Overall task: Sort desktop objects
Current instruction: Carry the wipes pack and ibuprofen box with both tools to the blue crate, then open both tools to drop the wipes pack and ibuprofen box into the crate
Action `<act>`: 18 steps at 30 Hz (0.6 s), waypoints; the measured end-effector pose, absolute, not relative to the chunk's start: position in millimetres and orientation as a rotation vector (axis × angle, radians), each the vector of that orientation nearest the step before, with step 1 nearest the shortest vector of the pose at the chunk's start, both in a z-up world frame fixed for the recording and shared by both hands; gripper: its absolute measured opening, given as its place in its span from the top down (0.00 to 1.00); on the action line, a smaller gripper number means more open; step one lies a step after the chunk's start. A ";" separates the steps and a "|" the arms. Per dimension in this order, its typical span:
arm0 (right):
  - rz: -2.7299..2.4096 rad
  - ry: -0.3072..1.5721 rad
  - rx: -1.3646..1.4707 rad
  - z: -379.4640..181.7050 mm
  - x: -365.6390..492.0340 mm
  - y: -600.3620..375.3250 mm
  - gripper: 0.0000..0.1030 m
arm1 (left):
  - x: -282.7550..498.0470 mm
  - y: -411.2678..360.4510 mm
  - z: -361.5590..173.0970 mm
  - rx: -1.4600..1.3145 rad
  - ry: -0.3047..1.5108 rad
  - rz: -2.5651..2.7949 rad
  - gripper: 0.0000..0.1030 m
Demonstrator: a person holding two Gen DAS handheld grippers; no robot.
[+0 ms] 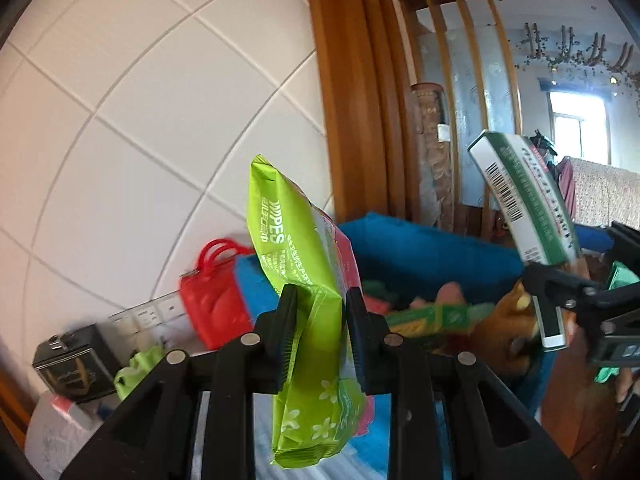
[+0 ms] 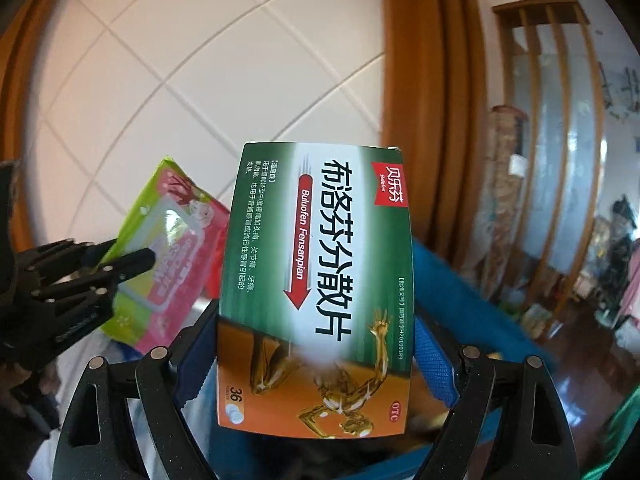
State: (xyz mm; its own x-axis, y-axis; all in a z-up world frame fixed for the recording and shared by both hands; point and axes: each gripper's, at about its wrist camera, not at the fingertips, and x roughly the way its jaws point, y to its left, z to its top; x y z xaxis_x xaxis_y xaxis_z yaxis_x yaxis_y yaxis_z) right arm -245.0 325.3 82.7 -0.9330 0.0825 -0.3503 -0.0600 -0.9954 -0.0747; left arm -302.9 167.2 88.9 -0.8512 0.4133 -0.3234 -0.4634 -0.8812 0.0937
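My left gripper (image 1: 322,320) is shut on a green pack of wet wipes (image 1: 304,280), held upright in the air in front of a blue fabric bin (image 1: 424,248). The pack also shows in the right wrist view (image 2: 168,256), with the left gripper (image 2: 132,264) clamped on it. My right gripper (image 2: 316,344) is shut on a green and orange medicine box (image 2: 320,280), held upright above the bin (image 2: 472,300). In the left wrist view the box (image 1: 524,208) is at the right, in the right gripper (image 1: 560,304).
The bin holds several items, among them a brown plush toy (image 1: 508,328) and a green box (image 1: 432,316). A red toy handbag (image 1: 212,304), a dark box (image 1: 68,364) and a green object (image 1: 136,368) stand at the left by a tiled wall (image 1: 140,120). A wooden door frame (image 1: 352,100) rises behind.
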 end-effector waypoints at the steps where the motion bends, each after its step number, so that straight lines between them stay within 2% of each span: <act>1: 3.011 -0.094 -0.547 84.1 -248.0 338.6 0.15 | -302.8 181.2 91.5 -0.407 0.230 2.639 0.76; 9: 2.973 -0.077 -0.550 90.6 -266.6 412.6 0.15 | -304.7 257.2 95.6 -0.437 0.255 2.624 0.76; 18: 2.956 -0.039 -0.604 82.5 -294.6 446.4 0.15 | -326.3 291.0 95.4 -0.485 0.278 2.617 0.76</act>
